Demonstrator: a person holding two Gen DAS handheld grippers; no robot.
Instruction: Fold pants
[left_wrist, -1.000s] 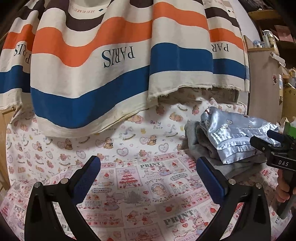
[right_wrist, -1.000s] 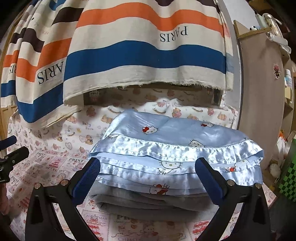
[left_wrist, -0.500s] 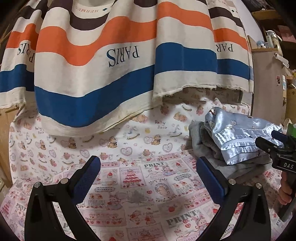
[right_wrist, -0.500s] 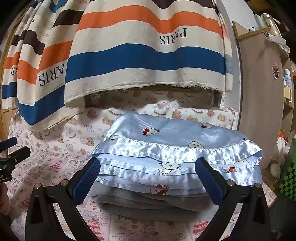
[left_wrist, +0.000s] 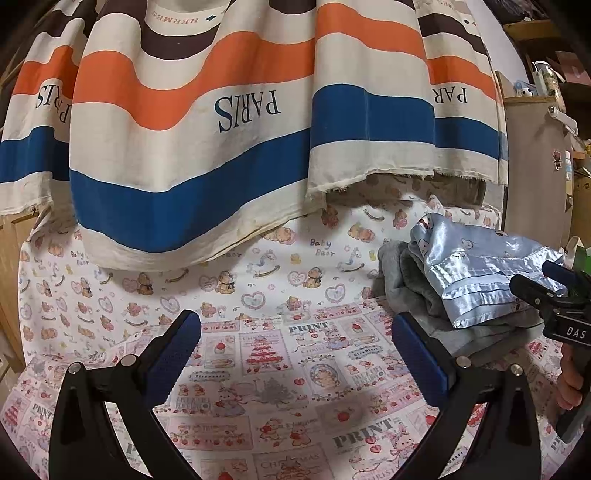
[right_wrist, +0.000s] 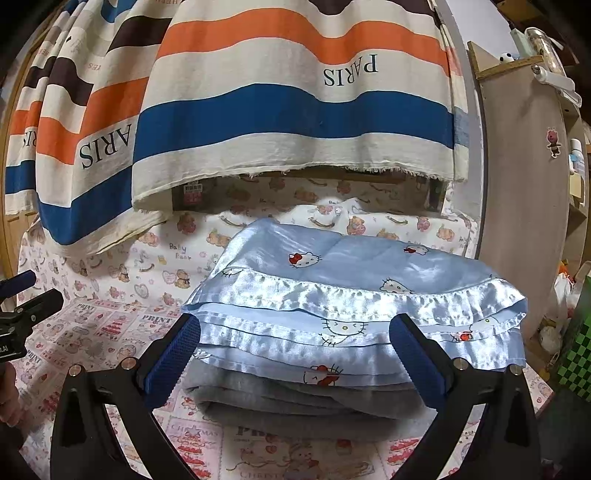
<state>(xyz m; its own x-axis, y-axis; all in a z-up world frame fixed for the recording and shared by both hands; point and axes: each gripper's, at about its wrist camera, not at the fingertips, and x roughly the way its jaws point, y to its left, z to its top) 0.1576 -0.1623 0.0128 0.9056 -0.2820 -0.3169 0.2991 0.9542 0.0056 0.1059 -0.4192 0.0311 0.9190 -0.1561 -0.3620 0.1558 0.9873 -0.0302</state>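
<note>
Folded blue satin pants (right_wrist: 343, 295) sit on top of a folded grey garment (right_wrist: 295, 398), stacked on the right side of the printed sheet (left_wrist: 280, 369). Right gripper (right_wrist: 295, 354) hangs just in front of the stack, jaws released, holding nothing. Left gripper (left_wrist: 295, 354) over bare sheet, also spread wide and empty, and over the last second it has pulled slightly back. Stack unchanged, so the fold looks done. Striped cloth (left_wrist: 221, 129) hangs at the far side.

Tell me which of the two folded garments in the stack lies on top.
The shiny light-blue pants with the cat-face print lie on top; the plain gray garment sits beneath them, its edge showing under the blue hem.
</note>
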